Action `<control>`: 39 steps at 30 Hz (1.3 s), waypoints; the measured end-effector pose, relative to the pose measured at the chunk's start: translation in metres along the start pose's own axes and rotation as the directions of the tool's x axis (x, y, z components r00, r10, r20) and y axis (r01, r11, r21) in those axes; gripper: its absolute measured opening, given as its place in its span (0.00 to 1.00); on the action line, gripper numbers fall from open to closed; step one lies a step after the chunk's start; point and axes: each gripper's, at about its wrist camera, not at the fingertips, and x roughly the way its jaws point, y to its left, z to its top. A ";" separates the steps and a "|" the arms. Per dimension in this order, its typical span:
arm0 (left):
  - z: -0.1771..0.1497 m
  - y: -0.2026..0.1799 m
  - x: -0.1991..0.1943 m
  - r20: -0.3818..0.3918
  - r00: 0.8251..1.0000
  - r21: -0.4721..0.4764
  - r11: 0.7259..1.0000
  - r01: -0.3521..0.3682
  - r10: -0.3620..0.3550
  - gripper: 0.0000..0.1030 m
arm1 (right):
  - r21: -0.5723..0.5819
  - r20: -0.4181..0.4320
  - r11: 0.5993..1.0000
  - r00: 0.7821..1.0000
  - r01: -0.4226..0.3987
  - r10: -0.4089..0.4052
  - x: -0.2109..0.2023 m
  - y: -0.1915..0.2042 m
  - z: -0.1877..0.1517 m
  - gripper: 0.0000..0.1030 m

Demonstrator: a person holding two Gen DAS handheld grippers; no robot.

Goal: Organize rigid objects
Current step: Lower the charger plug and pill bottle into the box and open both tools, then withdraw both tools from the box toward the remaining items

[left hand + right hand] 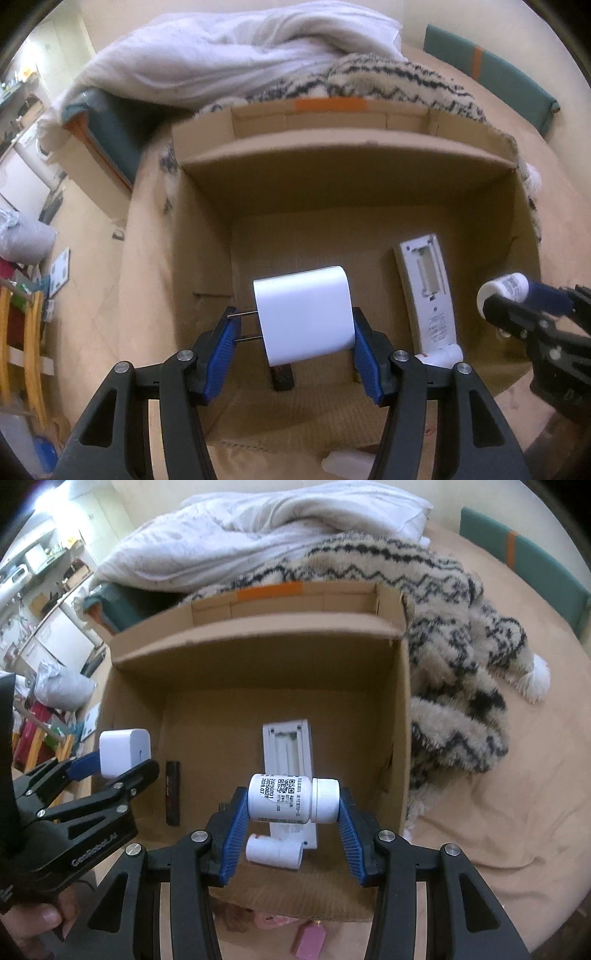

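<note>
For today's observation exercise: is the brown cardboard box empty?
No, a white remote control with its battery bay open lies inside the brown cardboard box.

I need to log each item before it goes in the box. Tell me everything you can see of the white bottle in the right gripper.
The white pill bottle looks like glossy plastic, with a ribbed white screw cap, closed, and a printed label showing QR codes and date numbers. It lies on its side, cap toward the right, clamped end to end between the blue pads of the right gripper. It hangs above the open cardboard box, over the white remote lying battery-side up, touching nothing but the pads.
</note>
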 end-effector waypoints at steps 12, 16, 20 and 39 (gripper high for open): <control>-0.008 0.010 0.022 -0.072 0.997 -0.047 0.999 0.003 -0.007 0.54 | -0.008 -0.069 1.000 0.997 -0.016 0.015 0.023 0.009 -0.002 0.48; -0.008 0.014 0.024 -0.080 0.997 -0.071 0.997 0.009 -0.015 0.53 | 0.006 -0.092 1.000 0.996 -0.017 0.017 0.031 0.007 -0.003 0.48; -0.006 0.011 0.021 -0.066 0.998 -0.057 0.998 0.009 -0.013 0.55 | 0.021 -0.117 1.000 0.993 -0.017 0.020 0.040 0.004 -0.002 0.48; -0.003 0.012 0.016 -0.069 0.997 -0.062 0.998 -0.025 0.020 0.70 | 0.021 -0.039 0.998 0.998 -0.052 0.052 0.023 0.007 0.005 0.98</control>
